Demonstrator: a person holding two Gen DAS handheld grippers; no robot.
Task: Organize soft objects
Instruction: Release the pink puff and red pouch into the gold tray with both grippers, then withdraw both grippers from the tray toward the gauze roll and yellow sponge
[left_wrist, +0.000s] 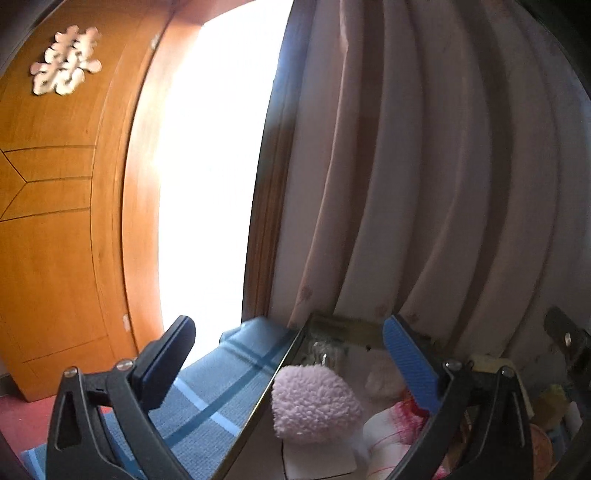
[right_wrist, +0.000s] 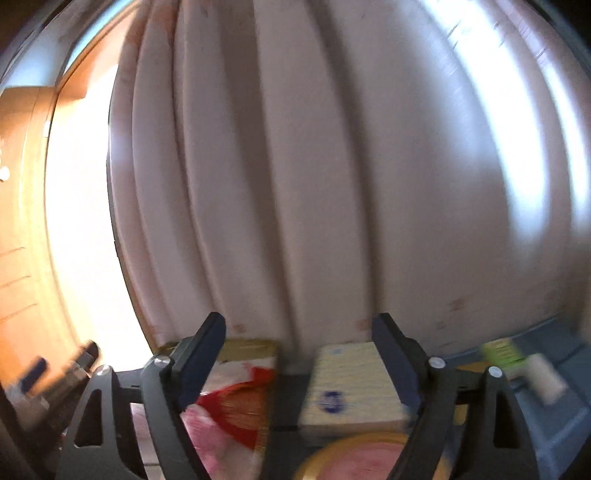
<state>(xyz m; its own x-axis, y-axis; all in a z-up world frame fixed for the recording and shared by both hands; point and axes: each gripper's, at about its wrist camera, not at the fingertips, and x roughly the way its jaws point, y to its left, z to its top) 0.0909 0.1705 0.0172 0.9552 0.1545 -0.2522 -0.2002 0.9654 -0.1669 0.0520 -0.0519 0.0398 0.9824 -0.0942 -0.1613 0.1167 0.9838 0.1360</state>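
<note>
The pink fleecy bundle (left_wrist: 314, 402) looks light, limp and squashy, so I judge it will collapse under a pinch and is best taken across its bulging middle, not by a loose edge. It sits inside a glossy-walled box (left_wrist: 258, 398), leaning against the left wall, beside a white and red cloth (left_wrist: 391, 424). The left tongs (left_wrist: 291, 362) stand wide apart and empty, the bundle just below and ahead of the gap between them. The right tongs (right_wrist: 299, 358) are also apart, holding nothing (this view is blurred); ahead of them lie a yellow pack (right_wrist: 351, 391) and a red and white cloth (right_wrist: 229, 402). A pale curtain (left_wrist: 424, 166) hangs behind.
</note>
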